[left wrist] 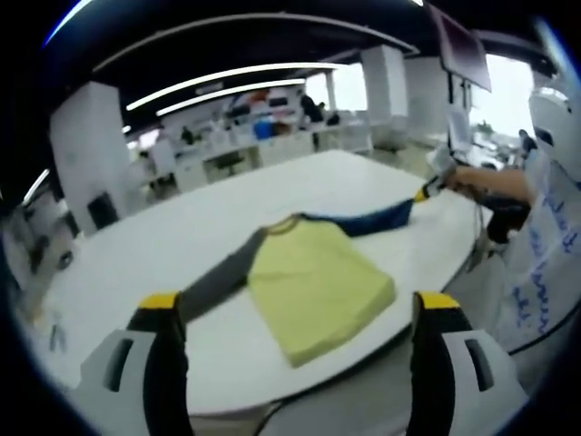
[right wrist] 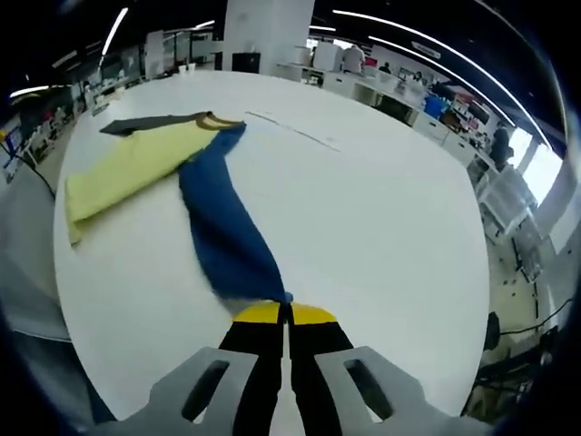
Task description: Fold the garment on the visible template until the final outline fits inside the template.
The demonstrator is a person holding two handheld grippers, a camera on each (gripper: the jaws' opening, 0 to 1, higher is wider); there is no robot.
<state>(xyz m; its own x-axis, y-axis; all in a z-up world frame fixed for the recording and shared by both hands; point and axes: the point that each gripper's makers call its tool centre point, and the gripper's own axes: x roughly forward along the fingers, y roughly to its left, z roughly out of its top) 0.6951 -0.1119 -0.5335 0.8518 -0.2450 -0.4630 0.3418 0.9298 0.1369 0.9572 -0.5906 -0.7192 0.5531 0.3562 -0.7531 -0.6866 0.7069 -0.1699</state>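
Note:
A long-sleeved shirt lies flat on the white table point(left wrist: 163, 245). Its body is yellow point(left wrist: 318, 286), one sleeve grey point(left wrist: 218, 280), the other blue point(left wrist: 372, 218). My left gripper point(left wrist: 298, 304) hangs open near the table's front edge, short of the shirt's hem, with nothing between its jaws. In the right gripper view the blue sleeve point(right wrist: 227, 227) stretches from the yellow body point(right wrist: 136, 163) to my right gripper point(right wrist: 286, 313), which is shut on its cuff. The grey sleeve point(right wrist: 136, 124) lies beyond. The right gripper point(left wrist: 428, 189) also appears at the blue sleeve's end in the left gripper view.
A person in white clothing point(left wrist: 545, 263) stands at the table's right edge, arm reaching to the sleeve. A thin line point(right wrist: 290, 129) marks the table point(right wrist: 381, 227) beyond the shirt. Desks, pillars and people fill the office behind.

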